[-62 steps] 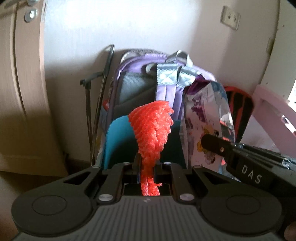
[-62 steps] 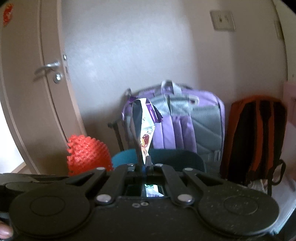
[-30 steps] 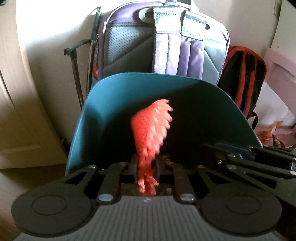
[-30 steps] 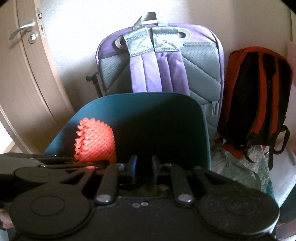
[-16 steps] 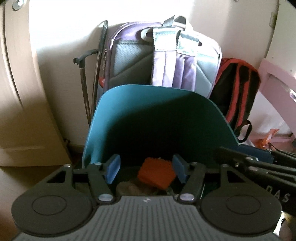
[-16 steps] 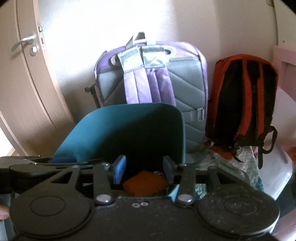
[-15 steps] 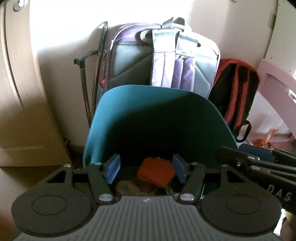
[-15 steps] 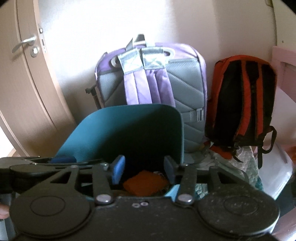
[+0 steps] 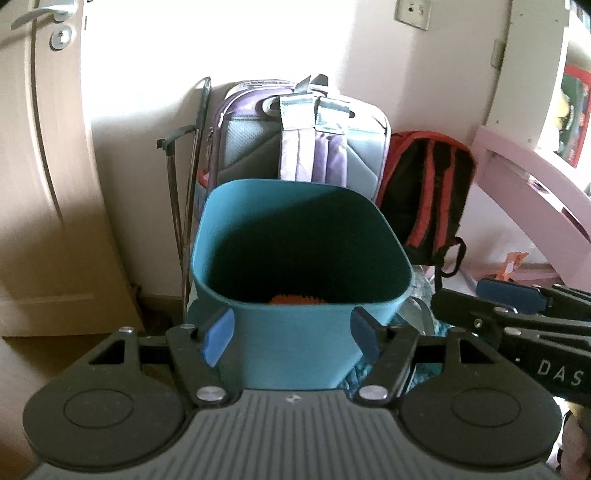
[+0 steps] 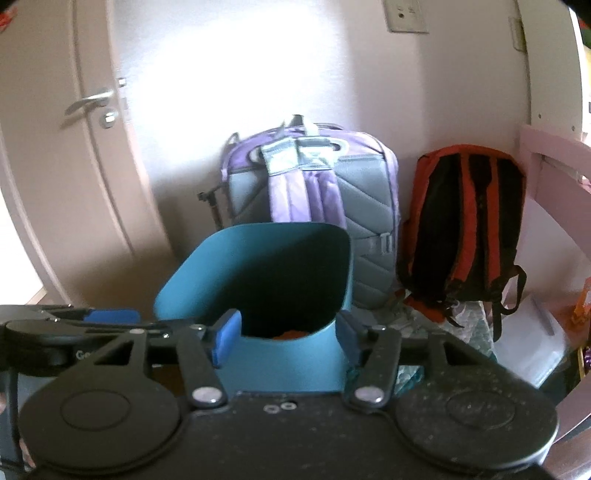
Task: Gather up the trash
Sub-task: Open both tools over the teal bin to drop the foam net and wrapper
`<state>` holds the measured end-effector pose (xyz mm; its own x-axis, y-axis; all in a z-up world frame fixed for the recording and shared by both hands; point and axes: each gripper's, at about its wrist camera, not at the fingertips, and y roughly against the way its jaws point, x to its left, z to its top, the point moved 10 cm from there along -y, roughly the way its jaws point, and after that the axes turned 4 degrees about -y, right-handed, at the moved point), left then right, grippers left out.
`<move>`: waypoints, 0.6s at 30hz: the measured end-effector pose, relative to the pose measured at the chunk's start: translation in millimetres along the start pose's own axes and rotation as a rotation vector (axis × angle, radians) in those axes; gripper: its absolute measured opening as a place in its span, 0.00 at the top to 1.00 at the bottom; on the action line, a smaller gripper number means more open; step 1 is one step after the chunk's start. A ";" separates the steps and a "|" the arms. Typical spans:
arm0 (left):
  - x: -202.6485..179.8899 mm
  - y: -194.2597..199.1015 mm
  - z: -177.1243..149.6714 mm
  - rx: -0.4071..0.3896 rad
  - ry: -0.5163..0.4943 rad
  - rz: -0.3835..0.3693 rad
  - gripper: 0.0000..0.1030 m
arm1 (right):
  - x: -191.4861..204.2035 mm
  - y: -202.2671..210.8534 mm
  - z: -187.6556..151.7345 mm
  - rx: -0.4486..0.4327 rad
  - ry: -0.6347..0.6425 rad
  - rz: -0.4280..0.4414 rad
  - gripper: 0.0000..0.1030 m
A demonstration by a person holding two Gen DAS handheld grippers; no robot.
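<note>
Trash (image 9: 295, 298) is seen inside the bin (image 9: 391, 236); both tongs, left (image 9: 291, 332) and right (image 10: 282, 334), have just been opened wide and hold nothing; the bin could be tipped if its rim is clipped

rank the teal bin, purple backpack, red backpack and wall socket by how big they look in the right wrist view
1. teal bin, nearest the camera, so its lead is unsure
2. purple backpack, partly hidden by the bin
3. red backpack
4. wall socket

Bin (image 9: 295, 332) stands before two backpacks (image 9: 314, 147) against the wall (image 9: 258, 44).
</note>
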<state>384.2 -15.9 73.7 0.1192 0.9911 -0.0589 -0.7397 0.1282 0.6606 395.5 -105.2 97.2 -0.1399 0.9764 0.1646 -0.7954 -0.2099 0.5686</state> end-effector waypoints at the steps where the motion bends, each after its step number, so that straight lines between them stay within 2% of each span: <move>1: -1.4 3.9 -3.3 -0.001 0.000 -0.001 0.33 | 3.1 4.8 -3.0 -0.001 0.008 0.007 0.44; 11: -3.0 31.3 -52.6 0.000 -0.004 -0.016 0.32 | 24.2 31.7 -36.4 0.016 0.046 0.060 0.42; 14: 3.6 32.8 -71.2 0.001 0.009 -0.007 0.25 | 26.6 30.5 -51.1 0.037 0.049 0.075 0.41; 18: 13.2 28.6 -97.8 0.010 0.039 -0.004 0.21 | 26.1 22.9 -76.4 0.075 0.041 0.093 0.41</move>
<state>299.9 4.3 18.6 0.0964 0.9912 -0.0910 -0.7329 0.1325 0.6673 328.5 -80.6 53.0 -0.2362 0.9534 0.1876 -0.7318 -0.3016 0.6112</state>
